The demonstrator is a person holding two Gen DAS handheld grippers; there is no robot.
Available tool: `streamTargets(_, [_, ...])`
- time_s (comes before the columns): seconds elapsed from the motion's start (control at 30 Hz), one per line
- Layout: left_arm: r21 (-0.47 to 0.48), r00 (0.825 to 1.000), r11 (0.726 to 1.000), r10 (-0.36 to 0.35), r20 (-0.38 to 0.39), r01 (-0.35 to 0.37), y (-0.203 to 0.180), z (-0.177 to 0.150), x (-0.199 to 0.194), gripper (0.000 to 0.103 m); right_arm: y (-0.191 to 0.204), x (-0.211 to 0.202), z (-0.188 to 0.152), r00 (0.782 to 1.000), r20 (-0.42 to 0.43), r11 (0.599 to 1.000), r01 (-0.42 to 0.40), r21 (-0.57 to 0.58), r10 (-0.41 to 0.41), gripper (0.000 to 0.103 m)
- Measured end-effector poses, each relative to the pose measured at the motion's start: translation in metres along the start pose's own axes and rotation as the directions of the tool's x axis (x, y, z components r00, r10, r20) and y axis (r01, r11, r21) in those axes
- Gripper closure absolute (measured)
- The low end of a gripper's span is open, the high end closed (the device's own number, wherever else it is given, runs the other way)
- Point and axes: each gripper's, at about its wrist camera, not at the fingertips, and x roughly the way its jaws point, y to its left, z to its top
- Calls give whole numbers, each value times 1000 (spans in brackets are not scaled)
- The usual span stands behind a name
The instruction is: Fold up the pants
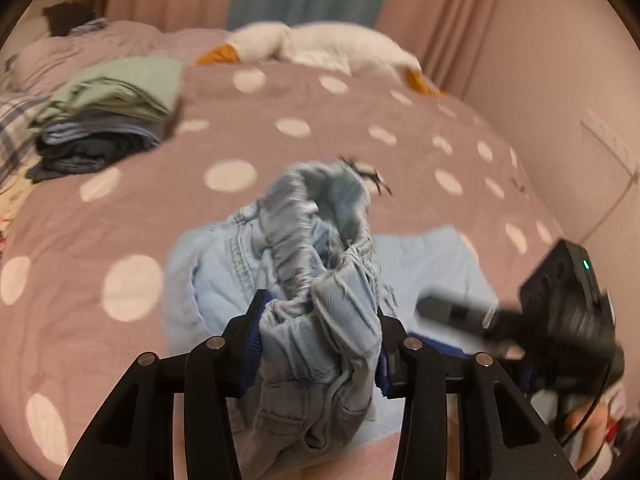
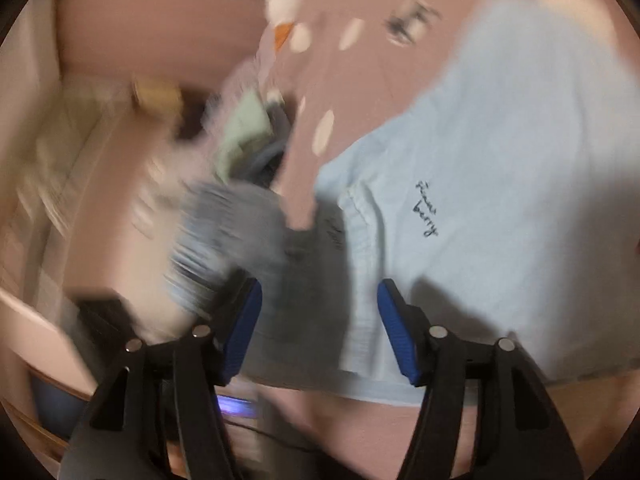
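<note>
The left gripper (image 1: 320, 320) was clamped on a bunched handful of the pale blue pants (image 1: 320, 280) at the ribbed elastic waistband, lifting that end off the bed (image 1: 360, 120) while the rest trailed down toward the person. The right gripper (image 2: 320, 328), jaws standing apart and holding nothing, hovered just beside and to the right, over the flat part of the pants (image 2: 480, 200), whose long axis appeared to run away up the spotted cover. Beyond lay a stack of folded clothes (image 1: 116, 116) and a white plush toy (image 1: 320, 46); motion blur smeared the right view, and the hems were out of sight.
</note>
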Motion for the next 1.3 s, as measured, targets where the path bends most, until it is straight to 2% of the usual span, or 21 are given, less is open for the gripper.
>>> streamTargets(0.07, [20,998,1000,3,-70,-2,-9,-5,18,52,-13,6,2,993,-4,985,-117,124,118,33])
streamTargets(0.17, [-1,991,999,-44,-126,44,-12,-14,31,47,-20,21,6,978,-26,958,-195,209,205,30])
streamTargets(0.2, [-12,988,997,-72,-134,71,-10,-16,31,44,-21,25,7,985,-43,964,-154,218,167,31])
streamTargets(0.23, [-19,984,993,-115,-133,113,-9,-18,29,34,-17,29,7,989,-56,968,-123,219,139,31])
streamTargets(0.3, [-25,977,985,-174,-125,173,-6,-20,23,21,-8,38,7,991,-92,979,-79,188,98,30])
streamTargets(0.37, [-30,977,984,-178,-121,175,-3,-21,19,21,-2,39,7,990,-111,985,-68,161,86,29])
streamTargets(0.5, [-83,966,970,-236,-106,228,11,-29,1,21,5,50,16,991,-123,987,-28,157,47,33])
streamTargets(0.57, [-128,964,961,-257,-69,247,24,-34,-12,21,8,52,19,989,-150,993,17,121,1,39])
streamTargets(0.63, [-187,959,945,-280,-36,269,39,-36,-22,21,14,56,18,978,-186,995,97,28,-90,55])
streamTargets(0.7, [-251,966,936,-258,-6,248,57,-40,-33,21,23,62,16,968,-193,986,149,-69,-160,65])
streamTargets(0.73, [-272,975,938,-223,-4,213,65,-41,-36,21,27,64,14,964,-187,979,171,-108,-189,70])
streamTargets(0.8, [-305,982,936,-187,-10,175,77,-44,-38,21,35,63,14,963,-168,970,187,-158,-213,74])
streamTargets(0.87, [-345,985,926,-169,-19,152,87,-48,-39,21,42,56,16,971,-143,968,161,-191,-190,77])
streamTargets(0.97, [-359,987,923,-157,-26,137,93,-52,-36,21,65,17,27,989,-45,954,125,-272,-143,80])
streamTargets(1.0, [-360,987,923,-156,-31,134,92,-52,-34,21,70,2,34,991,-12,952,125,-280,-133,84])
streamTargets(1.07, [-364,986,921,-164,-35,140,89,-53,-29,21,70,-27,47,991,33,952,133,-276,-128,84])
streamTargets(1.17, [-359,982,921,-181,-50,152,84,-54,-23,21,61,-64,58,980,103,945,193,-265,-171,84])
streamTargets(1.3, [-329,978,931,-193,-79,157,73,-51,-13,21,29,-93,69,971,139,959,219,-182,-195,85])
